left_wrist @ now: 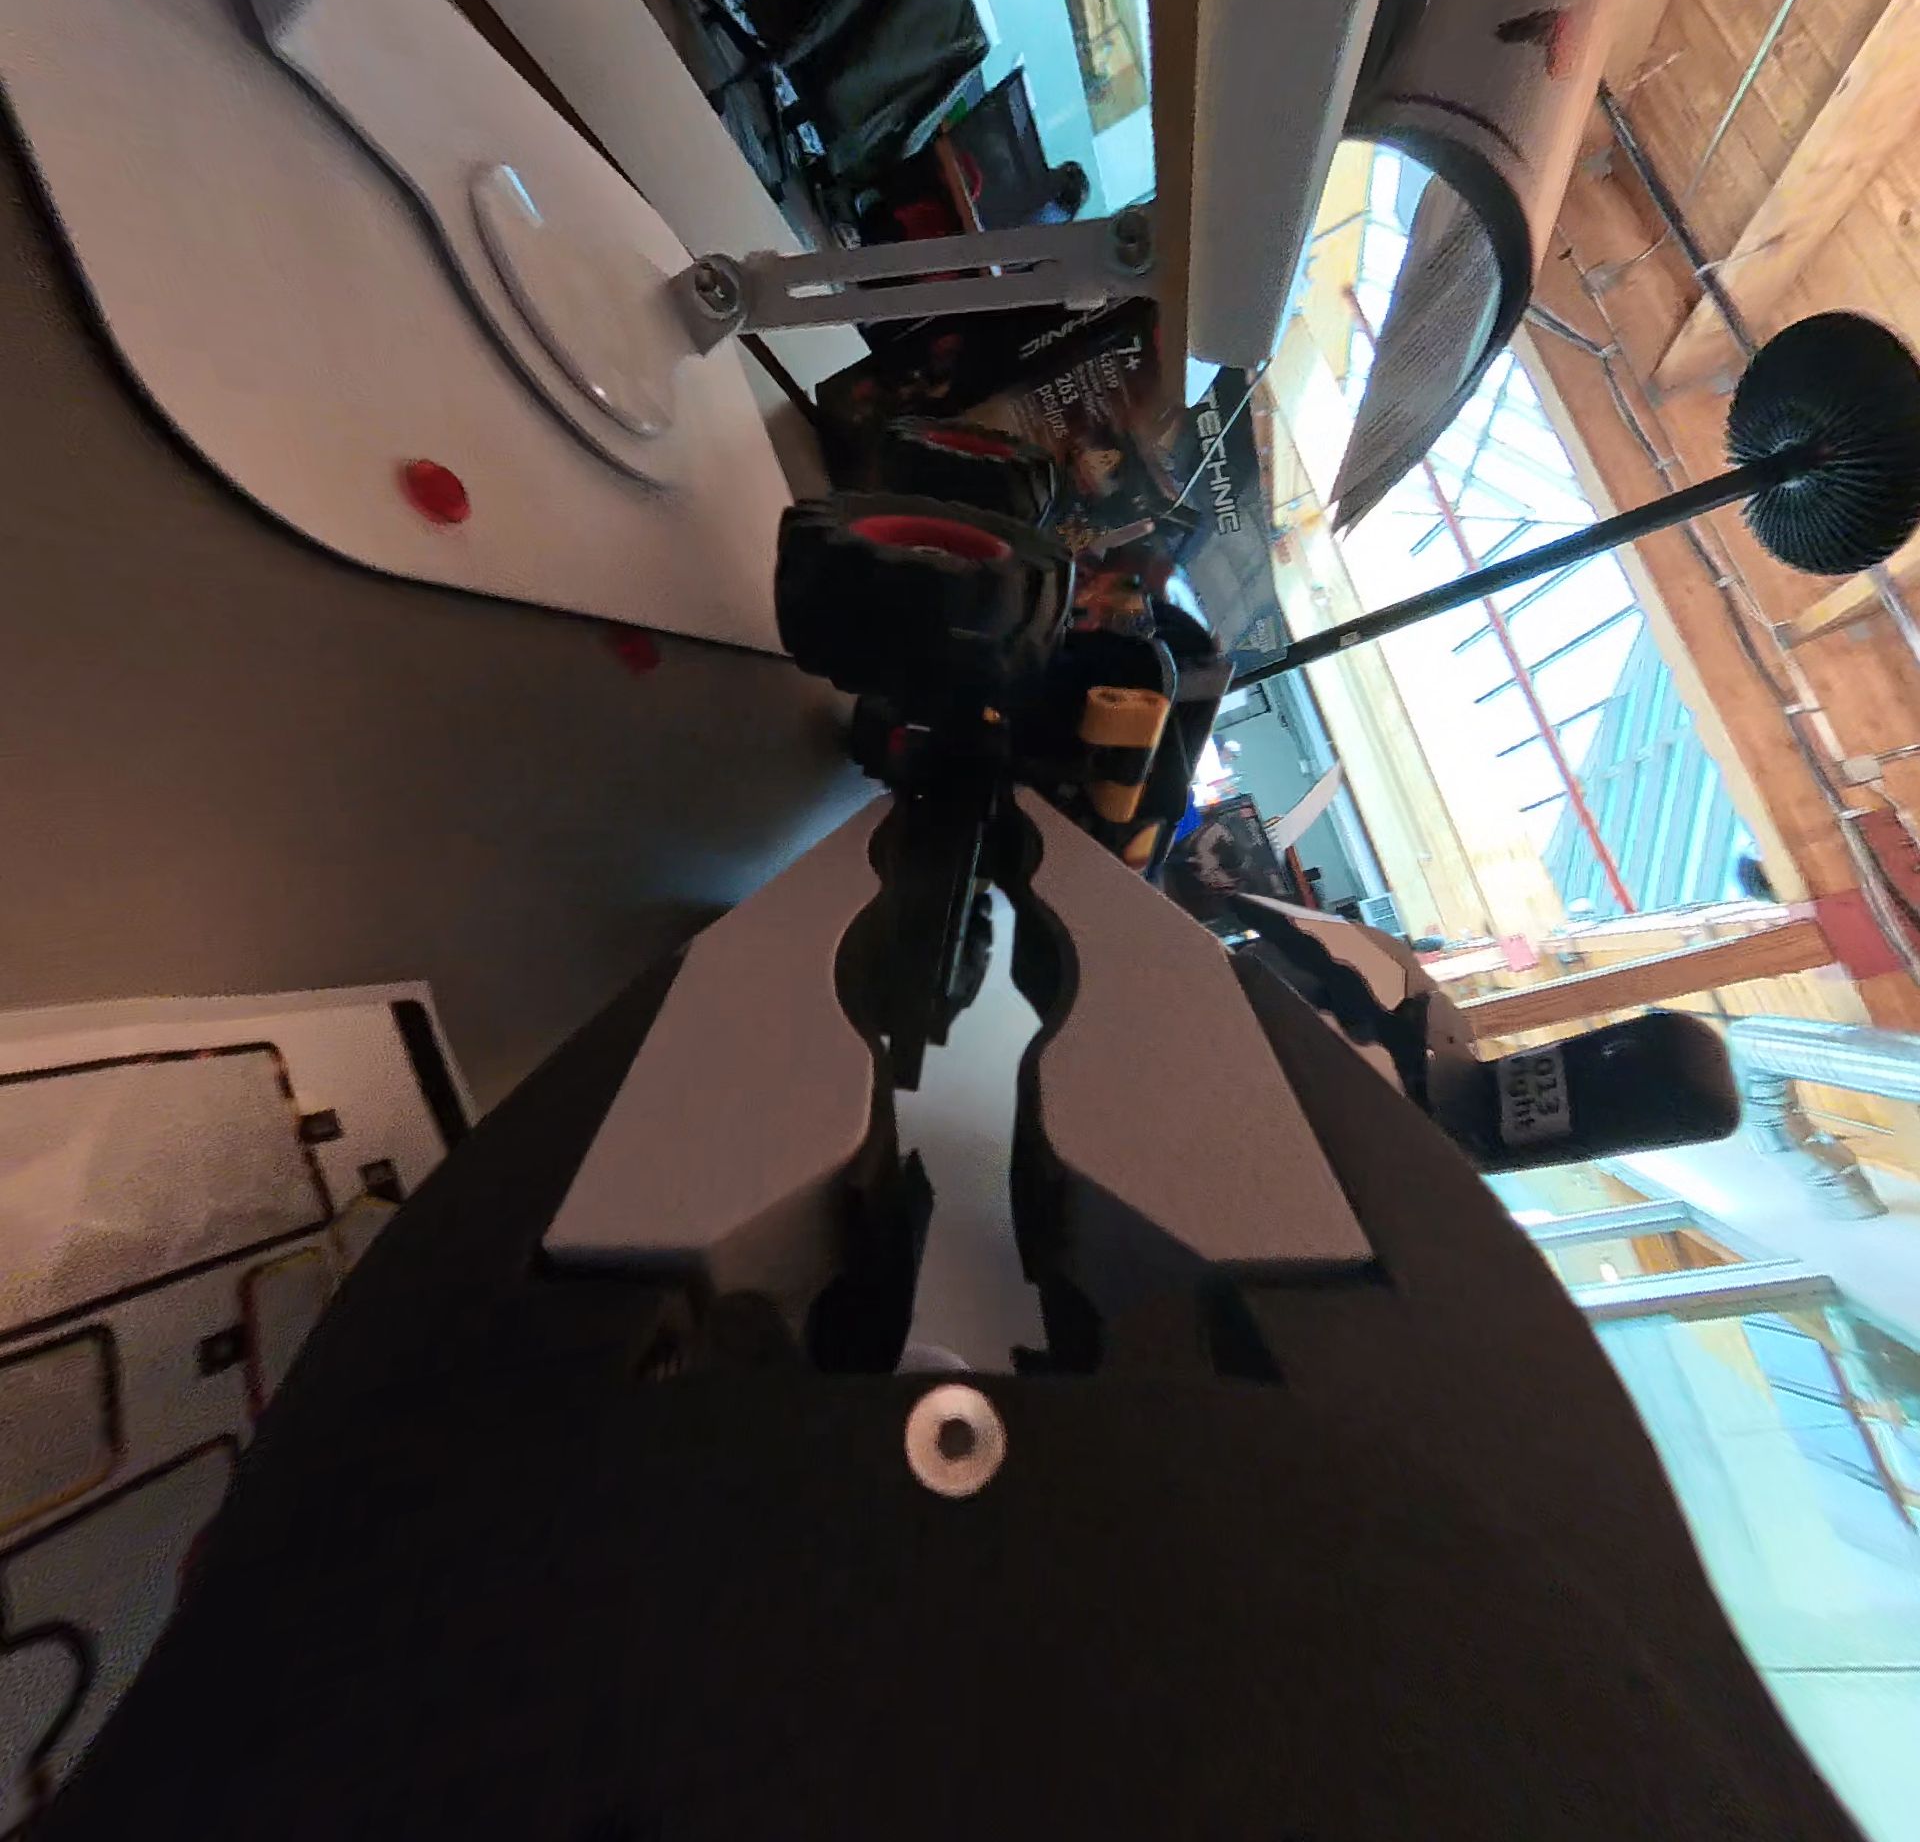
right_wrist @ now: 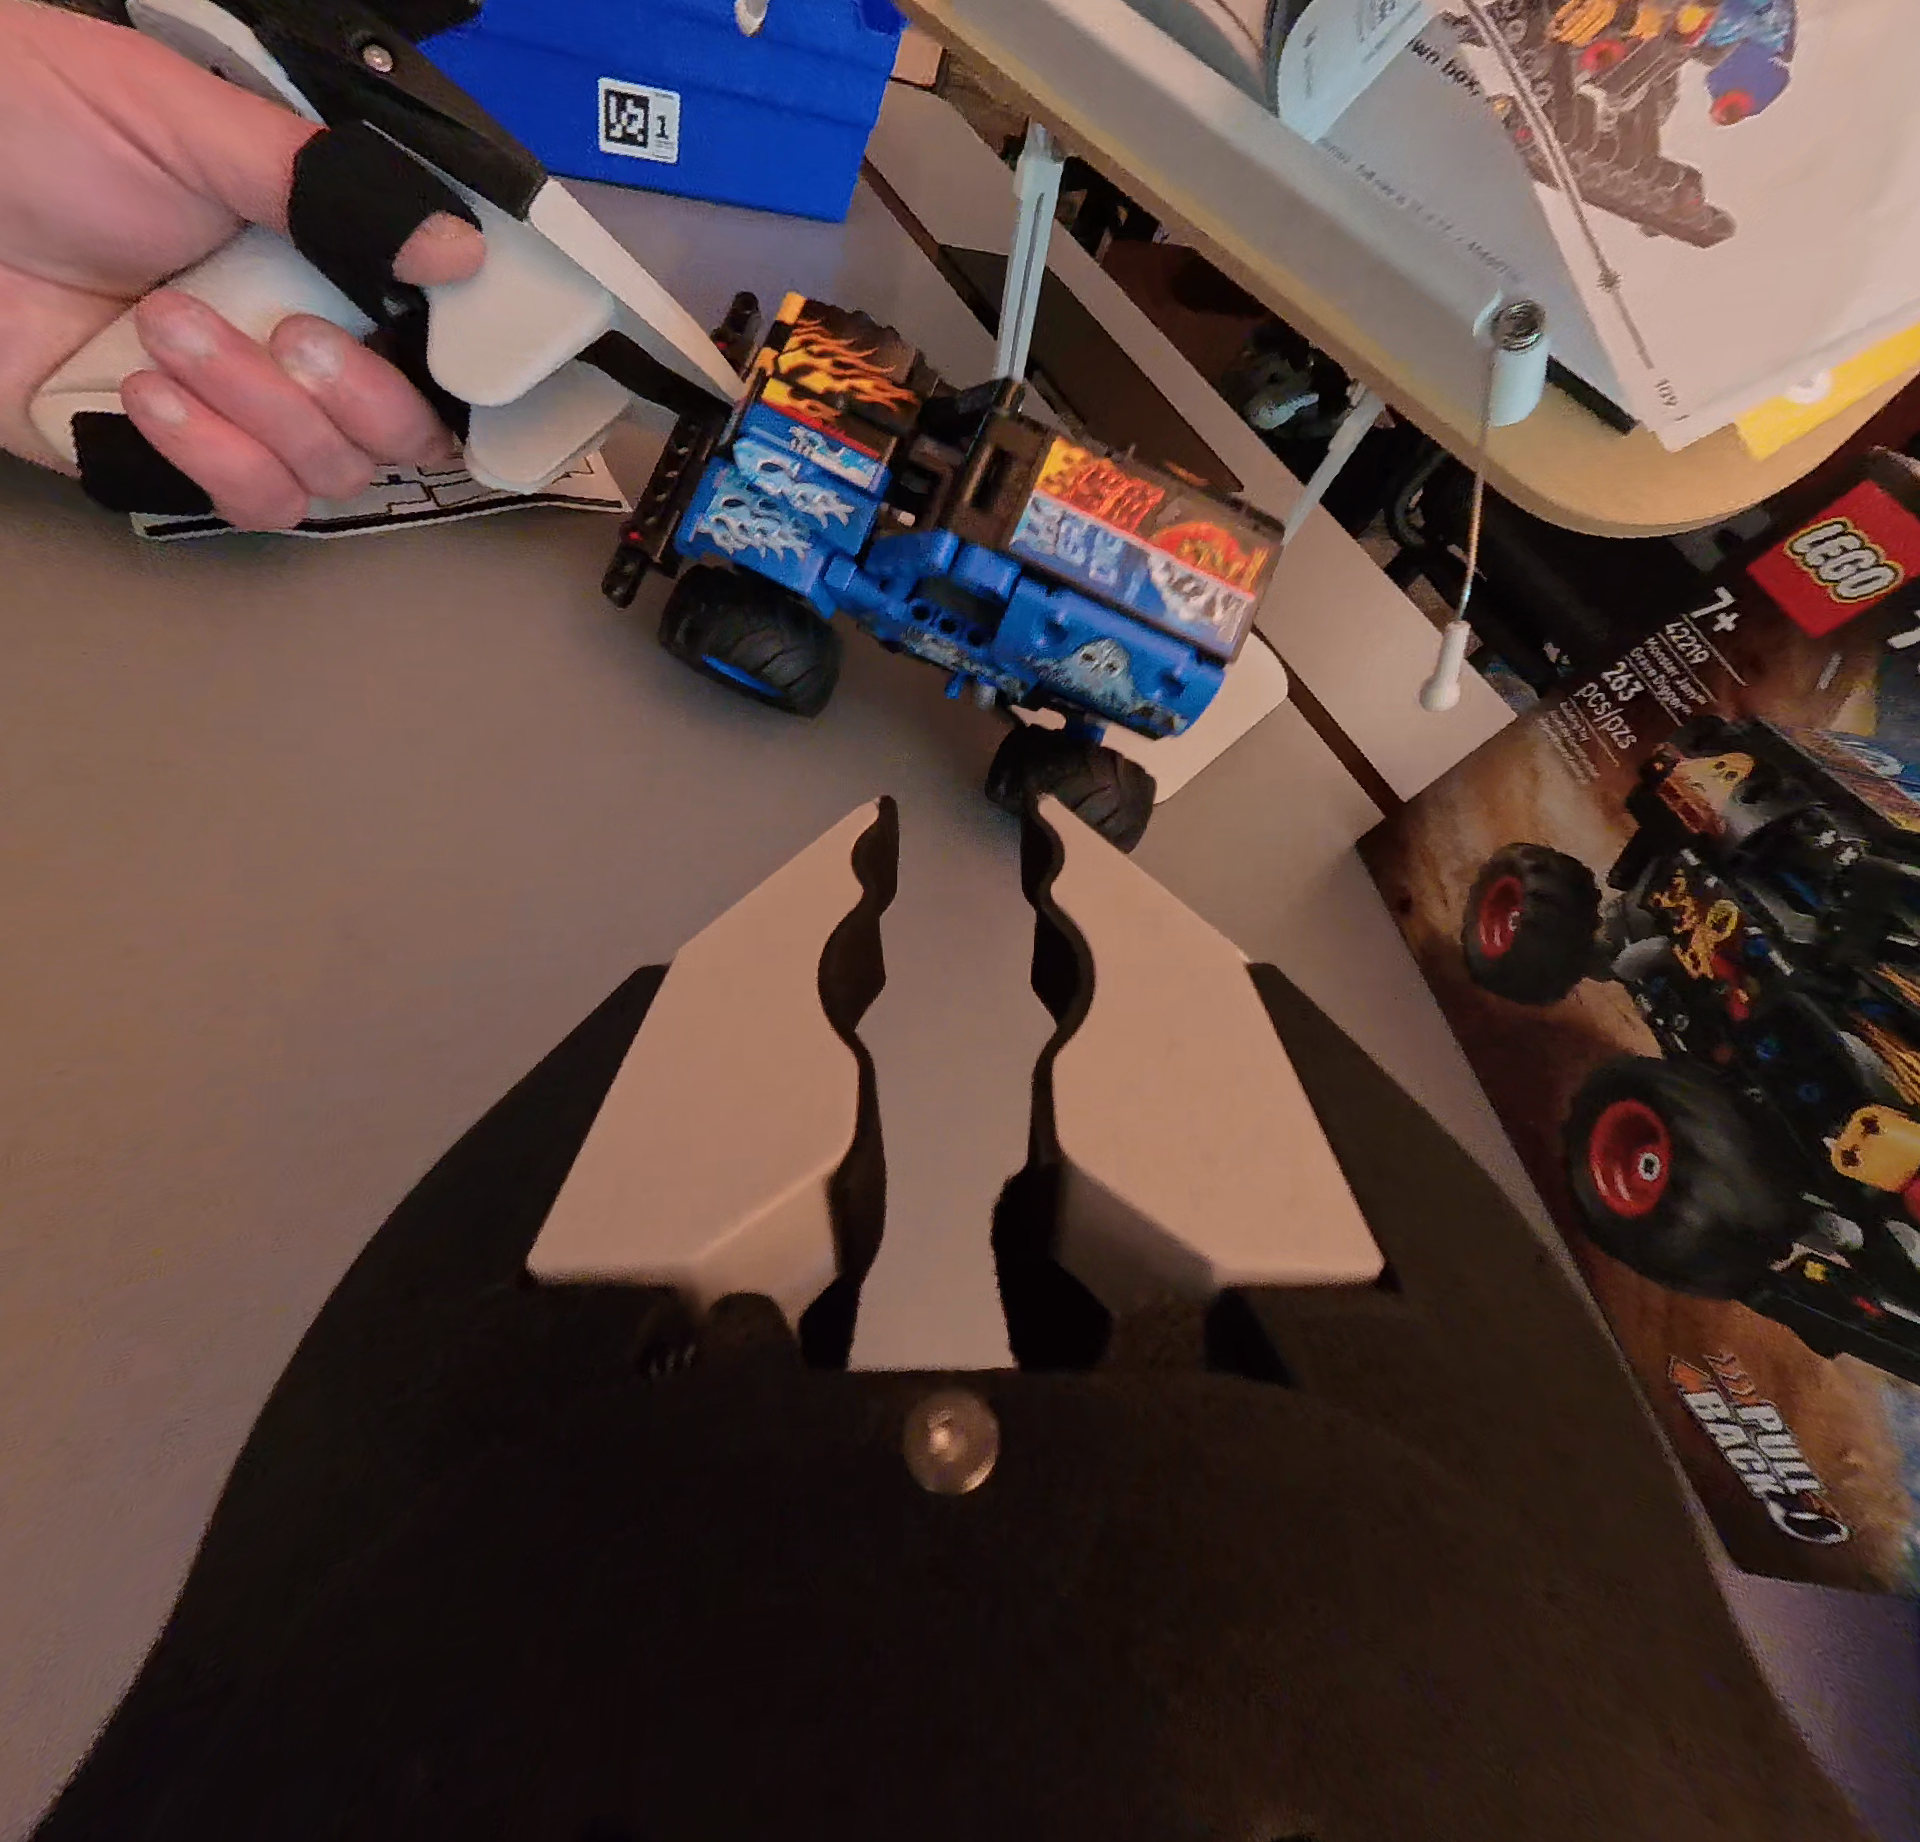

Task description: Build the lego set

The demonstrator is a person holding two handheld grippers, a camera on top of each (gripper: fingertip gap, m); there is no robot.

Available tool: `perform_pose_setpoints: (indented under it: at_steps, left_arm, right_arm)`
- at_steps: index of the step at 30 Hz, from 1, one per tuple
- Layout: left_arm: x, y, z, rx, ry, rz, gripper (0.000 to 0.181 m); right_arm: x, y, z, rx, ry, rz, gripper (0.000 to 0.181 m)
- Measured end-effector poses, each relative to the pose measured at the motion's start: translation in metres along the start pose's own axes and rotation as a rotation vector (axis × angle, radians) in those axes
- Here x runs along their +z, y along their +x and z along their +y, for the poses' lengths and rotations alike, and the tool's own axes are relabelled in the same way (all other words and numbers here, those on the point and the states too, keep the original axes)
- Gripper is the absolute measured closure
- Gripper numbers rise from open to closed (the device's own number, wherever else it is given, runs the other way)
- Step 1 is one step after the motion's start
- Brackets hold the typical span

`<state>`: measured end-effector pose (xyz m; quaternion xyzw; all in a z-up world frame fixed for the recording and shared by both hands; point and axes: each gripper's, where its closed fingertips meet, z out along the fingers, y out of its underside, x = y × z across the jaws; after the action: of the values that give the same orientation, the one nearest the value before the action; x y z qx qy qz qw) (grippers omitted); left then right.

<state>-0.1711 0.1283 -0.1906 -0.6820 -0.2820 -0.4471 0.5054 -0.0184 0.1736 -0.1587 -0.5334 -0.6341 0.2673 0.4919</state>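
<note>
In the left wrist view, our left gripper (left_wrist: pixel 951 816) pinches a black edge of the lego truck (left_wrist: pixel 935 587), its red-hubbed wheels just beyond the fingertips. In the right wrist view, our right gripper (right_wrist: pixel 961 826) hangs released and empty; the truck (right_wrist: pixel 935 535) sits ahead of the fingertips on the grey table (right_wrist: pixel 312 857), stickered, wheeled, seemingly near finished.
</note>
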Motion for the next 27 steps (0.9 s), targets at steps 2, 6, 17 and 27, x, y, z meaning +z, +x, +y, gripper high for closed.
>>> perform_pose_setpoints:
  at_steps: [2,6,17,27]
  left_arm:
    - [-0.002,-0.007,-0.002,0.019,-0.006,-0.035,0.165]
    - [-0.002,-0.02,-0.003,0.058,-0.06,-0.089,0.149]
    - [-0.014,0.008,-0.019,0.82,-0.201,-0.431,0.106]
    - [0.063,-0.015,-0.016,1.201,-0.525,-0.598,0.097]
  right_arm:
    - [0.001,-0.002,0.003,-0.001,-0.007,-0.004,0.16]
    - [0.0,0.0,0.009,0.017,-0.014,-0.004,0.161]
    - [-0.013,0.015,0.014,0.028,-0.017,0.039,0.163]
    - [-0.013,0.01,0.018,0.024,-0.027,0.019,0.163]
